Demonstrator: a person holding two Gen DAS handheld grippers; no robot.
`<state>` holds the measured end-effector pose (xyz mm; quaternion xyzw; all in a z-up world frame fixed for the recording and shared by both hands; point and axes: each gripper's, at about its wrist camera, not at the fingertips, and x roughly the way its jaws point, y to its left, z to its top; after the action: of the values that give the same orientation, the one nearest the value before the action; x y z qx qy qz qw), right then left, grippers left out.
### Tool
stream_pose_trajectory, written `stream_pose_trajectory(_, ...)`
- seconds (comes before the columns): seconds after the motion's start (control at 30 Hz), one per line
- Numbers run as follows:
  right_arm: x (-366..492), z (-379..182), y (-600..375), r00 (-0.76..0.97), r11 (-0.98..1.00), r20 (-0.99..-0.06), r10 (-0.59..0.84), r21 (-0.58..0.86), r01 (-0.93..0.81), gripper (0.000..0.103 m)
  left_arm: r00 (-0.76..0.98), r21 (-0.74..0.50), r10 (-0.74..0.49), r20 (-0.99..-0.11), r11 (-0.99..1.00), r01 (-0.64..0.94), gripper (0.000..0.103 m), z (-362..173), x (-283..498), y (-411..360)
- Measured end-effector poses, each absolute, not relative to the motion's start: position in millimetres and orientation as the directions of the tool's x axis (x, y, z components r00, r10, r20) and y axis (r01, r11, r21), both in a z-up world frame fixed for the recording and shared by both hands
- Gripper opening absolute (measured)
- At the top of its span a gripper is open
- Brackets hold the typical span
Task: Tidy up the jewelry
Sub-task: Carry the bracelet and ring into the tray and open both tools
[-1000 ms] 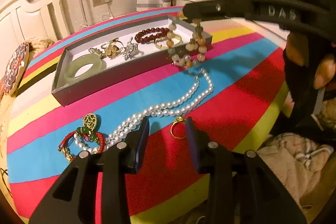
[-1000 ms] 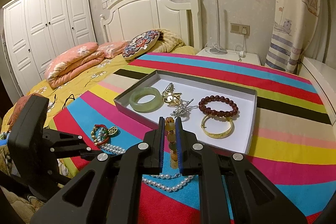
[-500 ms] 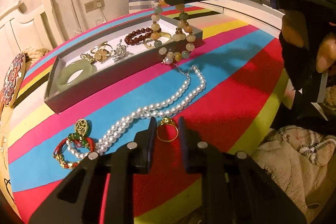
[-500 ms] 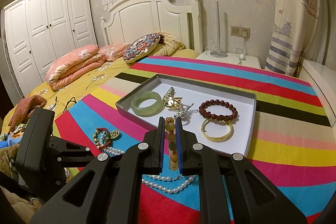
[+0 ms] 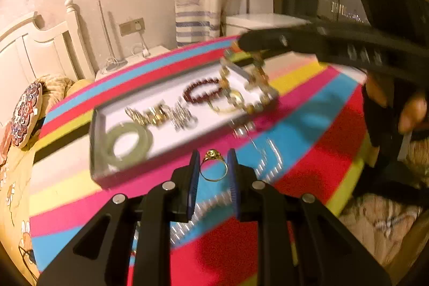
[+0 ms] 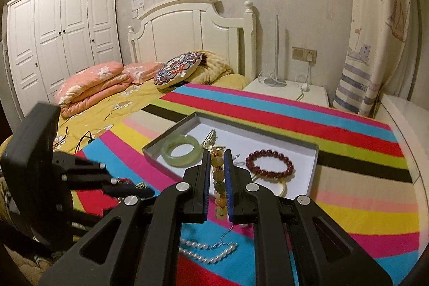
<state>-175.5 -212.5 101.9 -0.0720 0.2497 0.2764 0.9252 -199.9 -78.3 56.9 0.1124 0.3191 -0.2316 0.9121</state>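
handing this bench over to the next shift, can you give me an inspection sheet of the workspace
surface: striped cloth, rumpled bed beside it.
job's things: tray holds a green bangle, dark red bead bracelet, gold bangle and small metal pieces; pearl necklace lies on the cloth outside it.
clutter: red and green bracelet bunch, mostly hidden behind the left tool.
grippers: left tongs clamp a gold ring, lifted off the cloth; right tongs shut on a hanging amber bead bracelet at the tray's near edge.
cables: dark lead on the bed; white charger cable on the nightstand.
surroundings: headboard, wardrobe, cushion, curtain.
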Motion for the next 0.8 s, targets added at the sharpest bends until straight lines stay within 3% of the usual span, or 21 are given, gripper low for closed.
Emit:
stream_pose_trajectory(0.27,-130,100,-200,0.729,0.851,-0.522,0.443,-0.011,-0.525,0.011,0.706,0.049,-0.328,-0.628,0.889,0.456,0.020,76,-147,-74)
stream_pose_trajectory(0.8,-32,66,-158,0.687,0.895,-0.619,0.382,0.061,-0.442,0.012,0.648,0.035,-0.264,-0.714,0.912,0.410,0.020,33,-92,-76)
